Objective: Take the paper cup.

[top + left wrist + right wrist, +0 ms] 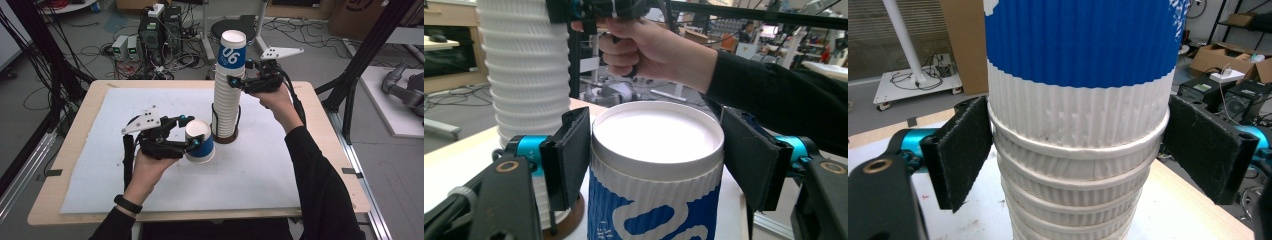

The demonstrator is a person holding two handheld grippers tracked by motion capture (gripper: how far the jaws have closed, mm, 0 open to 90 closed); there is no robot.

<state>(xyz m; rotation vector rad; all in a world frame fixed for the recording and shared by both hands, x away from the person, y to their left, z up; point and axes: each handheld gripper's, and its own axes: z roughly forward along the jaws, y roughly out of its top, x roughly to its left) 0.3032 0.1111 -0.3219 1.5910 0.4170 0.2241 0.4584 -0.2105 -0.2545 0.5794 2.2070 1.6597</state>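
Note:
A tall stack of upturned ribbed paper cups [226, 100] stands on a brown holder base [225, 139] at the middle of the white mat [125, 110]. Its top cup [233, 50] is blue and white. My right gripper [240, 74] reaches in from the right near the top, and its pads [960, 150] press on a rim of the stack [1078, 165]. Just left of the stack, low over the mat, my left gripper [192, 132] is shut on a single blue and white cup [201, 145] with its base up. The same cup [656, 165] sits between the left gripper's pads [569, 155].
The mat lies on a wooden table [70, 150], with bare mat to the left and along the front. Behind the table, electronics boxes and cables [150, 40] cover the floor. Black frame posts [357, 70] stand at the right.

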